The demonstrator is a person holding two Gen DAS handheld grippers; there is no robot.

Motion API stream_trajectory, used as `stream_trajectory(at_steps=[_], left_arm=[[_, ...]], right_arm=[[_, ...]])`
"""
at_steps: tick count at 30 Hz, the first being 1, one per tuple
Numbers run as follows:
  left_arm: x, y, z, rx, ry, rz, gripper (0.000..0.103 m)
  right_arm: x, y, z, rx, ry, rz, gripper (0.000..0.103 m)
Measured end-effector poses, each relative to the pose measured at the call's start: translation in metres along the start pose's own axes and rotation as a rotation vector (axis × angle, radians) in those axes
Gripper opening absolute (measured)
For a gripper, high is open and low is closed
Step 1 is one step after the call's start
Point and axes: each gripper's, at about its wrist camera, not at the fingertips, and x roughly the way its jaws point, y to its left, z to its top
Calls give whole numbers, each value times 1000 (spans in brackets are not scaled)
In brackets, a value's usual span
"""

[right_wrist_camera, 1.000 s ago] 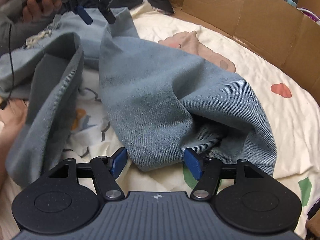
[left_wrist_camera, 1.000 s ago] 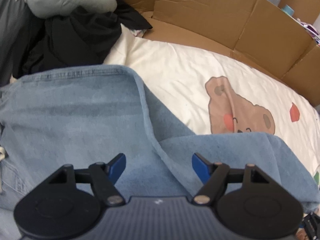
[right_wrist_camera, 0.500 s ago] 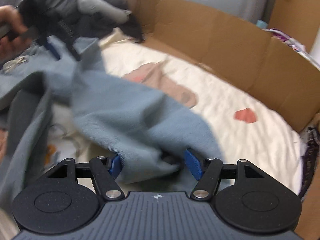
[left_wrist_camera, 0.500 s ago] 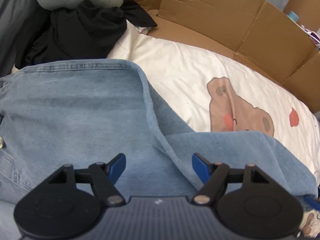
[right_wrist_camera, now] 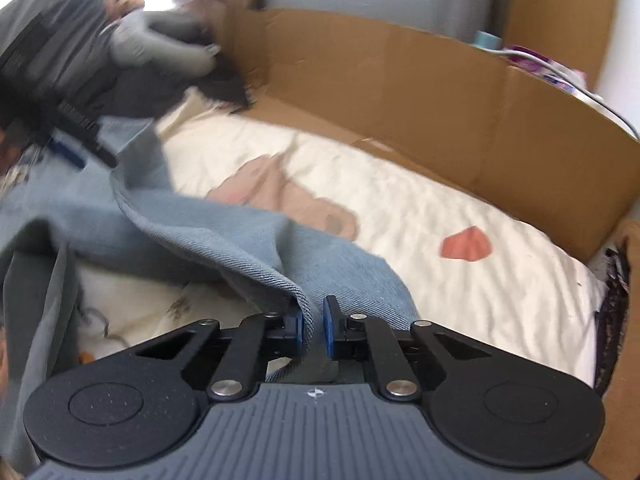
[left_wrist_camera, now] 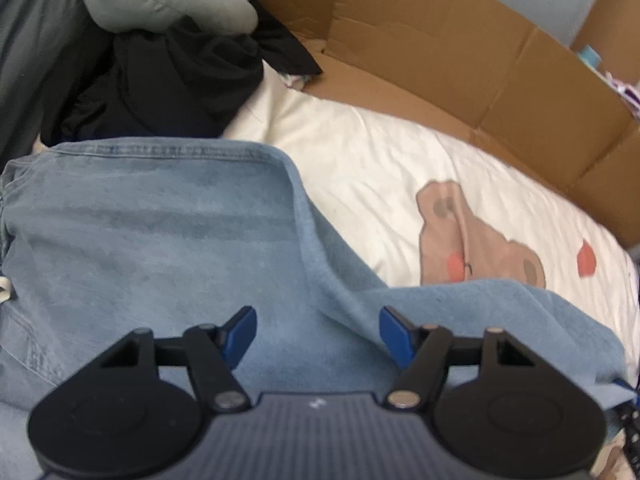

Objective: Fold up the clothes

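A: Where are the jeans lying?

B: On the bed sheet, the cream one with the printed bear. In the left wrist view the denim lies spread out near the camera side of the bear, its stitched hem running level across the top, and one fold of it just covers the bear's lower edge.

A: And the left gripper?

B: It hangs over the denim, pointing steeply down. Its blue fingers stand well apart, slightly narrowed in this last moment, and nothing is pinched between them; whether the tips touch the cloth, I cannot tell.

A: The right gripper?

B: Its fingers have just closed and are nearly together, with an edge of the jeans clamped between the pads. From there the denim runs up in a raised ridge towards the left gripper, passing on the near side of the bear. That view is blurred.

A: What lies beyond the bear?

B: A cardboard wall borders the sheet on the far side. Off to the bear's far left sits a heap of black clothing with a grey garment on top.
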Motion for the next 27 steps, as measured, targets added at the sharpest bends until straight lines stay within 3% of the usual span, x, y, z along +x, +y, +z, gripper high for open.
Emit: stream_trajectory(at_steps=[7,12,17,27], left_arm=[[0,-8,1,19,-15,3,71],[4,-7,2,29,-12,10,71],[5,-3,3,24,-14,16,71],[5,4,3,12,-13,18,71]], right_arm=[[7,-54,29,118,-19,-44,11],[28,-85,47,117,0,-104,12],[32,-112,61,190,-1,-151,30],[7,-156,75,291,-71,-161,36]])
